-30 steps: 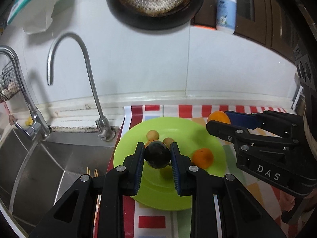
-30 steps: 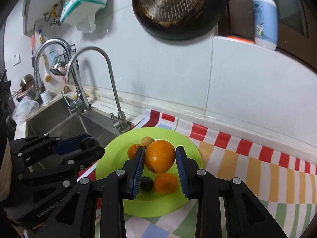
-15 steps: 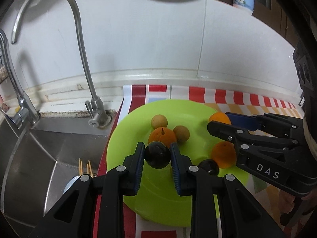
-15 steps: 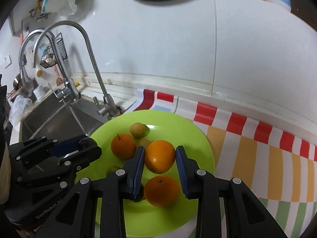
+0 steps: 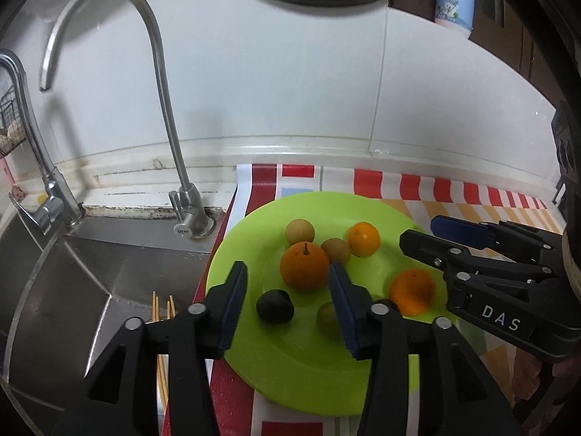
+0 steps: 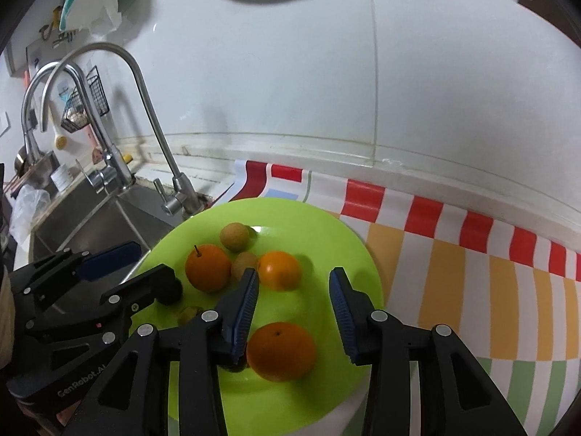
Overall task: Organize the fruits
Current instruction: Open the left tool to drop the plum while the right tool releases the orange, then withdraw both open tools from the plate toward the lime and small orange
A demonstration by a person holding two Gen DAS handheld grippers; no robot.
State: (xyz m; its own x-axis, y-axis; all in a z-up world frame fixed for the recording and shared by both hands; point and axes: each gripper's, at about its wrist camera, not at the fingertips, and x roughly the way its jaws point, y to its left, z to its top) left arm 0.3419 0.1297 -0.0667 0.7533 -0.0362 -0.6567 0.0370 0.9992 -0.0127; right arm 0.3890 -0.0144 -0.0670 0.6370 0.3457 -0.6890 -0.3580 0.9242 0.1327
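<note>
Lime plate (image 5: 312, 378) looked glossy smooth plastic. Faucet (image 5: 163, 83) and sink (image 5: 72, 272) were brushed steel, sheen dull. Wall tiles (image 6: 435, 109) shone glazed white. Striped bench cover (image 6: 472, 254) seemed slick vinyl. Oranges (image 6: 281, 350) were dimpled, waxy. Hand-held gripper (image 5: 287, 292) was matt black plastic with ribbed blue pads (image 5: 343, 312).

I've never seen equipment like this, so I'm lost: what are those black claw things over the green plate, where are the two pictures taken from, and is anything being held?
No robot here: a person holds a pair of hand-held tongs in each hand, each with a camera looking along its fingers. One picture looks out from the left tongs, the other from the right tongs; each also shows the other pair at its edge. Below them a green plate sits on a striped cloth beside a sink. On the plate lie three oranges, several small brownish or greenish fruits and a dark round fruit. Nothing is held: both jaws have just been opening, and the dark fruit and the nearest orange now rest on the plate.
</note>
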